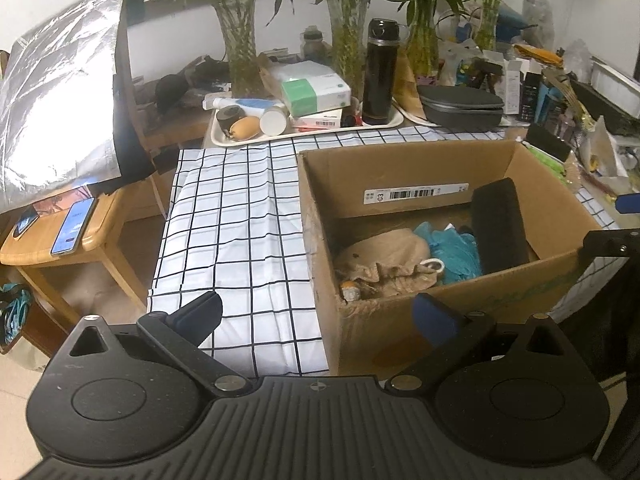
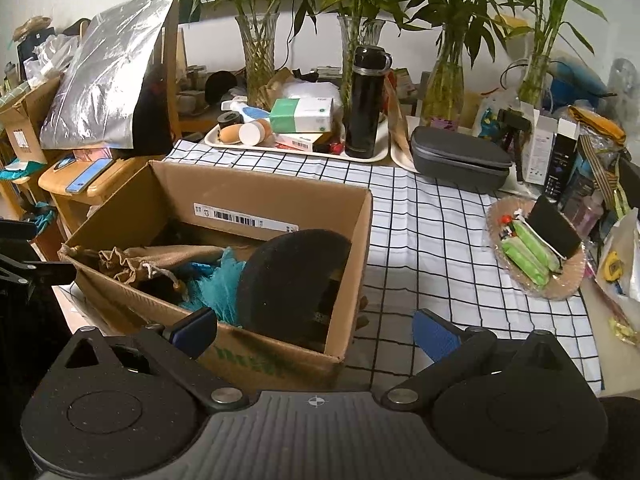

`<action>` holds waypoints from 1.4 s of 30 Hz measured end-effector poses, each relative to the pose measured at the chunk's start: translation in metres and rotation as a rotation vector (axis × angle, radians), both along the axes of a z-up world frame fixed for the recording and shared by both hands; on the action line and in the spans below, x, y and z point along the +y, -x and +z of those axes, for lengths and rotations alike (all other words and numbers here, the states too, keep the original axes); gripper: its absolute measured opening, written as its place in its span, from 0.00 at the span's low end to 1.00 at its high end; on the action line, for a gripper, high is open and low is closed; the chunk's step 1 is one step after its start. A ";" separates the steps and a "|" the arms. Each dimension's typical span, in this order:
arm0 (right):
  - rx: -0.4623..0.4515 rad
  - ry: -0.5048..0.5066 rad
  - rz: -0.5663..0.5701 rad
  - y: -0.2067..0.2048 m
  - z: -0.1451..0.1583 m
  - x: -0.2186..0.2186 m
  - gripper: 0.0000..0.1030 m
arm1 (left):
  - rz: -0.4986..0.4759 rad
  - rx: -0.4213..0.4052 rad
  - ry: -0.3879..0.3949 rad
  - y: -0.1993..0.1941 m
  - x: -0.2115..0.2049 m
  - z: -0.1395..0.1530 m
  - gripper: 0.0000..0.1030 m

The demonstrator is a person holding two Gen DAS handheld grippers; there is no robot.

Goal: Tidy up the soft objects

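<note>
An open cardboard box [image 1: 404,168] [image 2: 248,196] stands on the checked tablecloth [image 1: 236,220] [image 2: 432,240]. Inside lie a tan drawstring bag [image 1: 388,260] [image 2: 156,260], a teal fluffy thing [image 1: 456,248] [image 2: 220,288] and a black foam pad [image 1: 500,224] [image 2: 292,276] leaning on the box's right wall. My left gripper [image 1: 320,314] hangs open at the box's near left corner, holding nothing. My right gripper [image 2: 316,332] is open and empty over the box's near right corner.
A white tray [image 1: 304,132] [image 2: 296,148] with a black flask [image 1: 380,72] [image 2: 366,100], boxes and bottles sits behind. A grey case [image 1: 460,106] [image 2: 460,160], a wicker dish [image 2: 536,252] with green packs, glass vases and clutter ring the table. A wooden stool [image 1: 64,236] holds phones at left.
</note>
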State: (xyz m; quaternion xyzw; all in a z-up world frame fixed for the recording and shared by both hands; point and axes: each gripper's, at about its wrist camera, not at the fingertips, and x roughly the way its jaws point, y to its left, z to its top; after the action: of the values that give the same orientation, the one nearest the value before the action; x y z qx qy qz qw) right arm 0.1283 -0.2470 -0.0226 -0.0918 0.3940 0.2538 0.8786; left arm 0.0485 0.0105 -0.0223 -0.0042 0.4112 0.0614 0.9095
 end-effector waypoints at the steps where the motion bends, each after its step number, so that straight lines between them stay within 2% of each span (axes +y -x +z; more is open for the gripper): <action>1: 0.001 -0.003 -0.001 0.000 0.000 -0.001 1.00 | 0.001 -0.001 0.001 0.000 0.001 0.000 1.00; 42: -0.001 0.004 0.013 -0.001 -0.001 0.001 1.00 | -0.005 0.001 0.012 0.002 -0.001 0.001 1.00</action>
State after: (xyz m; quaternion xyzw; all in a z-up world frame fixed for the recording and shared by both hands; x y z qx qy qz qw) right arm 0.1289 -0.2456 -0.0232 -0.0961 0.3932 0.2588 0.8770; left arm 0.0468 0.0091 -0.0213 -0.0088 0.4119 0.0564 0.9095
